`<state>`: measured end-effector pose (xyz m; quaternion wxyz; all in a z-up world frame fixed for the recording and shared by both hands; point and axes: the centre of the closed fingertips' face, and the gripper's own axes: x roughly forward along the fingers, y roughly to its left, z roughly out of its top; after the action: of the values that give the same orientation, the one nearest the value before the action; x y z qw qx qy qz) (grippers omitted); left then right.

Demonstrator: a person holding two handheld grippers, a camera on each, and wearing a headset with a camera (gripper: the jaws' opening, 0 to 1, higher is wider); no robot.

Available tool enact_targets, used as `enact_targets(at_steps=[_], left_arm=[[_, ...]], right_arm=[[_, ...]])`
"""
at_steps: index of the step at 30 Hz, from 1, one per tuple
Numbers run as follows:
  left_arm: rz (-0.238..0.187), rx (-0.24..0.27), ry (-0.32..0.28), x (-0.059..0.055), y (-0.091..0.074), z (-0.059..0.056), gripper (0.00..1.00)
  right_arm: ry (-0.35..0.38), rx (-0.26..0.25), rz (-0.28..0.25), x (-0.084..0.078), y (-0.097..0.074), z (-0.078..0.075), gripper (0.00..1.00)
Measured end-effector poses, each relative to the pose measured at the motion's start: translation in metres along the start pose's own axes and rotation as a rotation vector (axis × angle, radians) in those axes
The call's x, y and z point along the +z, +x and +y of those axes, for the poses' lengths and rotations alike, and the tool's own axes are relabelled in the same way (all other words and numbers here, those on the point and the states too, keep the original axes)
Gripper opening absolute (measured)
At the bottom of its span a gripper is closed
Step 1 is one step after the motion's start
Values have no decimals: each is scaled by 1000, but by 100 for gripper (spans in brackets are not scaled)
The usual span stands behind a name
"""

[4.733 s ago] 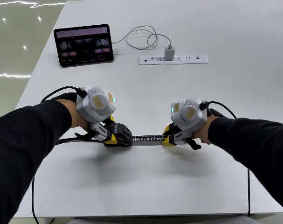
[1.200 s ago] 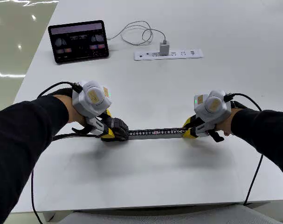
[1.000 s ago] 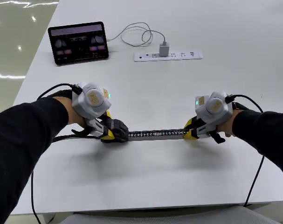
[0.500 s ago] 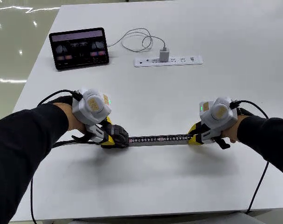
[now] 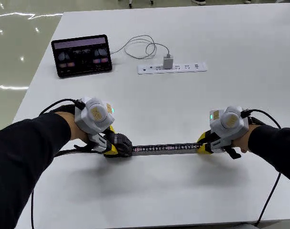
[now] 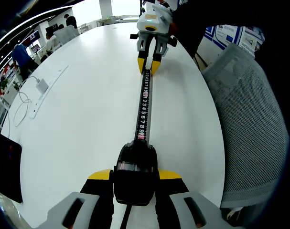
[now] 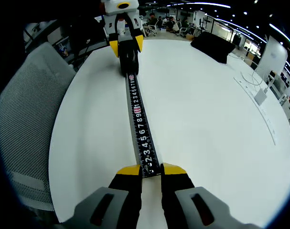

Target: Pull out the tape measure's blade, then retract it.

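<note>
The black tape measure case [image 5: 121,144] [image 6: 135,171] lies on the white table [image 5: 183,95], and my left gripper [image 5: 114,148] [image 6: 134,175] is shut on it. Its dark blade [image 5: 165,149] [image 6: 144,107] [image 7: 139,129] with white numbers runs flat along the table to the right. My right gripper [image 5: 202,146] [image 7: 151,170] is shut on the blade's end. In the right gripper view the case [image 7: 129,61] sits far off between the other gripper's yellow-tipped fingers.
A tablet [image 5: 81,54] stands at the far left of the table. A white power strip [image 5: 172,67] with a charger and a looped cable [image 5: 142,45] lies behind the middle. A mesh chair [image 6: 250,124] stands by the table's near edge.
My right gripper has moved further right with the blade's end, so more blade is out. The left gripper and case have stayed put. The head camera has tilted.
</note>
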<state>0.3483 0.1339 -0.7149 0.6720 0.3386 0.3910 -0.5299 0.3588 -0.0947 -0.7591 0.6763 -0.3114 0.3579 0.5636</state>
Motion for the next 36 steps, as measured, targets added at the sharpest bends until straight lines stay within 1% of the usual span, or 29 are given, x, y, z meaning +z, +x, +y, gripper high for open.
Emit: enact_targets(at_steps=[19, 36], left_arm=[[-1, 2, -1, 0, 0, 2, 29], [-2, 4, -3, 1, -1, 0, 29]], right_arm=[[5, -8, 20, -16, -9, -6, 10], [14, -9, 23, -23, -12, -8, 10]])
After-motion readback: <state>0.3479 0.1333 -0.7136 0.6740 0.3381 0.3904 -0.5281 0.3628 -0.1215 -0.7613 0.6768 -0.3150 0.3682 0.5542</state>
